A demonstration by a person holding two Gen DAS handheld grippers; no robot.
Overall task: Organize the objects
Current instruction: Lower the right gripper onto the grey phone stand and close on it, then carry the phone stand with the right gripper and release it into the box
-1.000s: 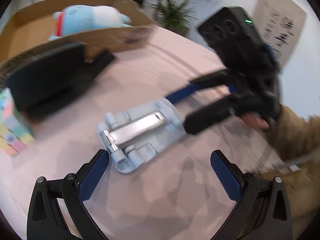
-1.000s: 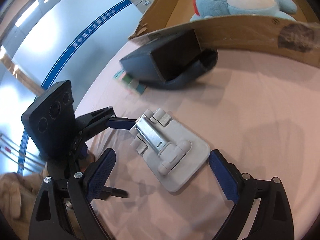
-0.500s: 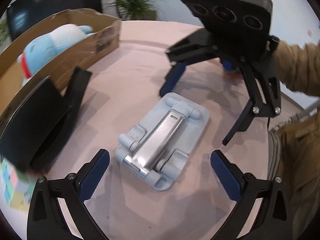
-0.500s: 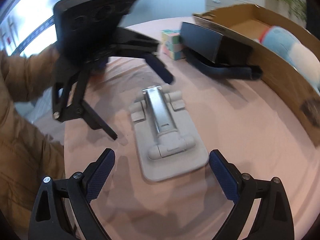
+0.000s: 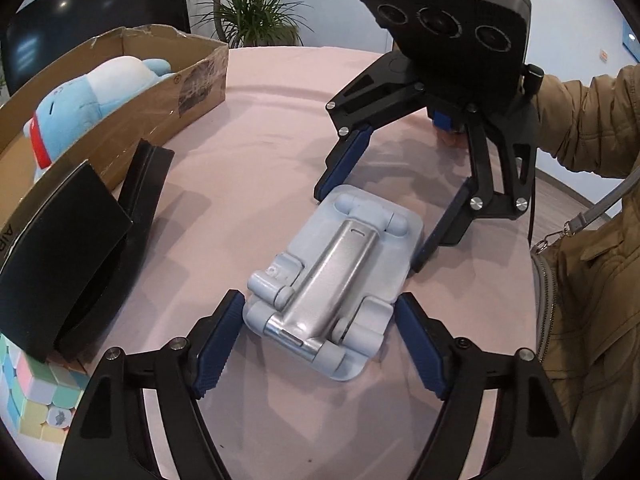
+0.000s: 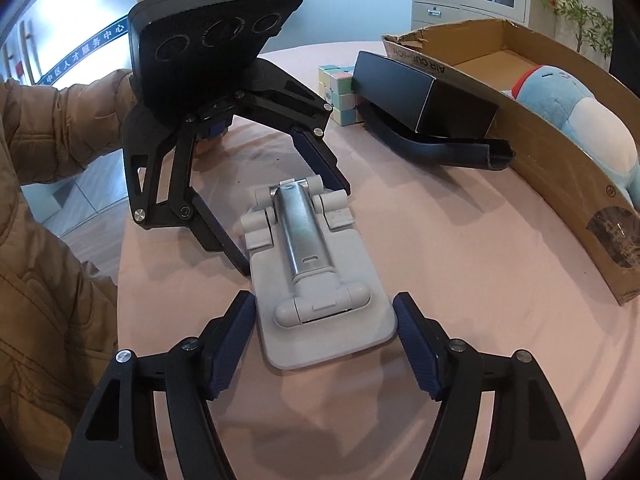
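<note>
Here the left gripper [image 5: 320,340] sits at the lower middle of its own view, its jaws closing with the hinged end of the folding phone stand [image 5: 336,284] between the blue pads; the pads look just beside the stand's edges, and I cannot tell whether they press yet. The right gripper [image 6: 324,328] mirrors it at the bottom of its view, jaws closing around the flat base end, pads also just beside the edges. The stand lies folded flat on the pink bench [image 5: 248,160], its long axis running from one gripper to the other, so each holds an opposite end, equally near. Beyond it, the cardboard box [image 6: 560,184] with the plush toy [image 6: 576,112] lies toward the right of the right view.
</note>
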